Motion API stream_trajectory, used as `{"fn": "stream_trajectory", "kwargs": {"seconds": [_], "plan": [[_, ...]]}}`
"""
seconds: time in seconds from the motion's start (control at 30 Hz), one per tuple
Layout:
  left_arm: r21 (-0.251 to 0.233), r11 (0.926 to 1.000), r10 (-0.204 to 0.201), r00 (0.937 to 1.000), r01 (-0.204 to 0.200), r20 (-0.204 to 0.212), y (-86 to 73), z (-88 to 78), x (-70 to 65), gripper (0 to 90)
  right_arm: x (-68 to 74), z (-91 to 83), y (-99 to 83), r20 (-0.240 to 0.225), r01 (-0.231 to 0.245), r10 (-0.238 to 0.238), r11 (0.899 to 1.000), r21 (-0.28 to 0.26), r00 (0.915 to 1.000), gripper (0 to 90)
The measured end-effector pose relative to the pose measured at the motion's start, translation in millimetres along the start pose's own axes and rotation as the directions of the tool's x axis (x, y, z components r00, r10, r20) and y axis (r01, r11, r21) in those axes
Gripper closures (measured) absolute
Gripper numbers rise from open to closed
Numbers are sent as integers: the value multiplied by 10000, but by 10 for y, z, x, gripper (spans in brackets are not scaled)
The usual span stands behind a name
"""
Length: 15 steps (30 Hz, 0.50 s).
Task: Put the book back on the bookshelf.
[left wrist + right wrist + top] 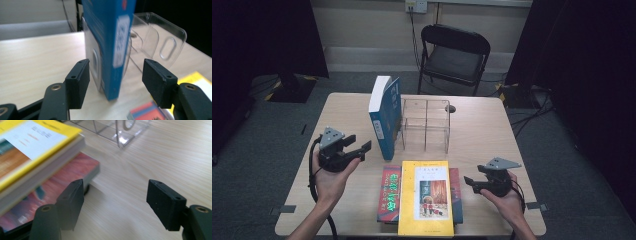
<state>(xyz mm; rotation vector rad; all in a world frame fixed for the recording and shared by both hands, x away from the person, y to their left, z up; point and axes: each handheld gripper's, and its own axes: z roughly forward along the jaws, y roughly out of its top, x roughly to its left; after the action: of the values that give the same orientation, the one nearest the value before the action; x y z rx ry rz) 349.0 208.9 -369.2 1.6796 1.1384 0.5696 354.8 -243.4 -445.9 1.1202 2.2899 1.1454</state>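
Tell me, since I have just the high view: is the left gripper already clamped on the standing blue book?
Observer: No. In the left gripper view the blue book stands beyond the jaw tips of the left gripper, lined up with the gap, and neither pad touches it.
Operator: Is the book leaning on the clear rack?
Observer: The rack sits right behind and beside it. Its wall looks pressed against the book's side, though I can't be sure of contact.
Operator: And the right gripper?
Observer: The right gripper is open with bare table between its jaws. The red book under the yellow book lies just beyond its left jaw.
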Motion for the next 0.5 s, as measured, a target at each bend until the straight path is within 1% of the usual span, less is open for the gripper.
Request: {"fn": "stream_trajectory", "kwargs": {"seconds": [0.03,0.07,0.1,0.13,0.17,0.2,0.23,0.27,0.3,0.37,0.4,0.43,0.47,0.5], "plan": [[47,9999,106,9999,-106,2,-42,11,-31,402,20,0,26,-179,-123,123,9999,-6,9998,337],[167,9996,238,9996,-240,140,-80,23,-57,402,52,-4,53,-119,-110,109,9999,-90,9999,343],[299,9992,271,9990,-282,357,-120,43,-82,402,86,-13,84,-104,-64,61,9997,-220,9999,344],[492,9985,237,9989,-257,403,-163,74,-116,403,119,-23,118,-255,-91,83,9994,-330,9996,345],[729,9968,276,9983,-313,516,-205,112,-147,401,157,-31,156,-342,-127,113,9991,-413,9994,347],[976,9940,441,9971,-500,617,-247,147,-174,398,198,-36,192,-469,-101,78,9987,-491,9989,348],[1214,9909,512,9966,-587,643,-298,191,-219,397,244,-36,228,-616,-27,-7,9985,-542,9981,348],[1275,9897,560,9957,-651,739,-327,208,-238,395,306,-27,269,-743,101,-146,9982,-596,9971,348],[1252,9903,491,9952,-596,852,-366,234,-272,395,346,-18,288,-765,153,-198,9981,-594,9969,347],[1446,9867,599,9930,-743,1015,-425,263,-317,395,441,31,300,-1039,310,-372,9977,-611,9939,340],[1541,9846,647,9909,-826,1179,-450,275,-341,395,483,60,287,-1092,317,-388,9973,-662,9933,333],[1620,9820,781,9900,-968,1178,-483,284,-370,394,515,91,271,-1239,326,-403,9974,-637,9915,324],[1656,9812,783,9887,-991,1280,-505,293,-380,389,547,129,252,-1277,367,-433,9979,-534,9909,311],[1788,9797,644,9867,-910,1493,-535,309,-390,389,562,147,240,-1263,384,-443,9980,-493,9910,304]]}}
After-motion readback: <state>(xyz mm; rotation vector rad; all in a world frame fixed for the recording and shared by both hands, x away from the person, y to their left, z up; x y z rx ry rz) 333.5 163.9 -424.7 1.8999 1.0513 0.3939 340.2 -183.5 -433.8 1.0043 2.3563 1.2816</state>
